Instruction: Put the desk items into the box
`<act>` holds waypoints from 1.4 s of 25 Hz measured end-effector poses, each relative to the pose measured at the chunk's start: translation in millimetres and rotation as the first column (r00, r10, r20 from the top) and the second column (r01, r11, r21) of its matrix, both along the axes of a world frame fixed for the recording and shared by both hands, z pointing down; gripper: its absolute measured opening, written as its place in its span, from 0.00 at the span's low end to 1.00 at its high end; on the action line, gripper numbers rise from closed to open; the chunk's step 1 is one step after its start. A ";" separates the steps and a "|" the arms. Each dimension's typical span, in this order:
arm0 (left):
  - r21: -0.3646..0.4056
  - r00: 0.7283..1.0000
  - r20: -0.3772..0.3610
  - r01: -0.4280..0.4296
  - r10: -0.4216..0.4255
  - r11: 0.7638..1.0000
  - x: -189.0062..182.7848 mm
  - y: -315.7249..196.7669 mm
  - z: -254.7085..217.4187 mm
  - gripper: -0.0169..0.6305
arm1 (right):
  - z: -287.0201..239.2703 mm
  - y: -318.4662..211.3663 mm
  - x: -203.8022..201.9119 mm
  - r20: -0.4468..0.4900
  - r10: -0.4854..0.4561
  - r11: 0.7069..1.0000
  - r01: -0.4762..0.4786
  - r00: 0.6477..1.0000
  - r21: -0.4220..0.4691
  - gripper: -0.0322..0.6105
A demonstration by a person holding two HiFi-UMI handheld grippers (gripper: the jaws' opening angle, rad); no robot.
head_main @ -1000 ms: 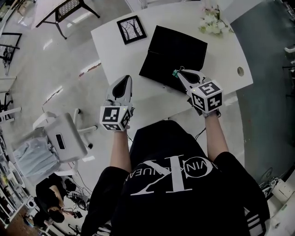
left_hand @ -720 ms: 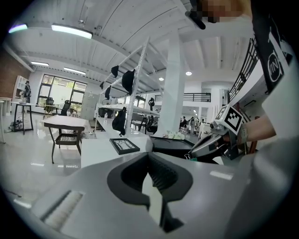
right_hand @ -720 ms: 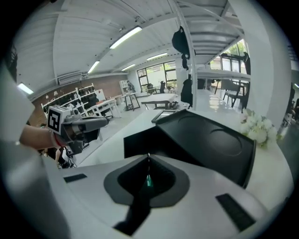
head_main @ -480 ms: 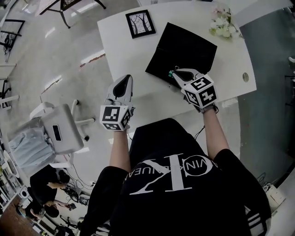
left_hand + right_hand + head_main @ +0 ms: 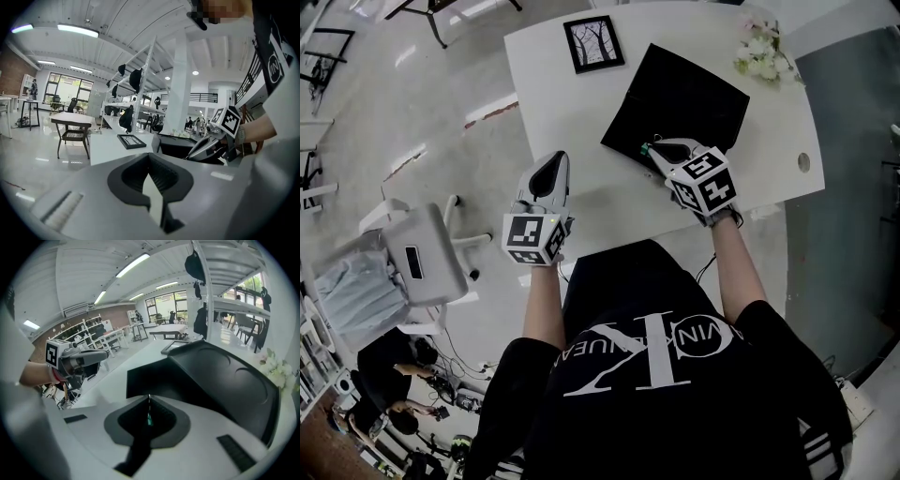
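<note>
An open black box [image 5: 680, 94] lies on the white table [image 5: 553, 103], its lid [image 5: 225, 376] tilted back. My right gripper [image 5: 648, 148] hovers at the box's near edge, shut on a small thin green item [image 5: 148, 418] held between its jaws. My left gripper [image 5: 553, 157] hangs over the table's near left edge, shut with nothing in it, well left of the box. A black picture frame [image 5: 593, 43] lies flat at the far left of the table. White flowers [image 5: 761, 54] lie at the far right corner.
A grey office chair [image 5: 422, 267] stands on the floor left of the table. The table has a cable hole [image 5: 804, 162] near its right end. People sit at the lower left [image 5: 389, 361]. Shelving and other desks stand beyond the table.
The head view has drifted, so the table sits a little to the right in it. The right gripper stays at the box's near edge with the green item. The left gripper has not moved.
</note>
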State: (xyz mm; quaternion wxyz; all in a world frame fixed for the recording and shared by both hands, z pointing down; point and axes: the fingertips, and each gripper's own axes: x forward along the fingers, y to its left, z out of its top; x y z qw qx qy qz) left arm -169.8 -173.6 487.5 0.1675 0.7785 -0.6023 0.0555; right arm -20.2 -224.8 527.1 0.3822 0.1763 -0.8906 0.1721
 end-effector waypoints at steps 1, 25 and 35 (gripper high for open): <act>0.000 1.000 0.005 -0.002 0.002 1.000 -0.2 0.9 1.1 0.04 | 1.0 0.3 0.0 -0.005 -0.003 1.000 0.003 1.000 -0.002 0.08; 0.006 1.000 0.006 0.029 -0.029 1.000 -3.1 9.5 -6.5 0.04 | -8.2 -14.6 11.5 0.020 0.062 0.998 -0.062 0.998 0.025 0.08; 0.026 1.000 0.006 -0.015 0.015 1.000 8.4 -0.5 -14.8 0.04 | -22.5 -14.9 30.6 0.060 0.129 0.990 -0.132 0.990 0.050 0.08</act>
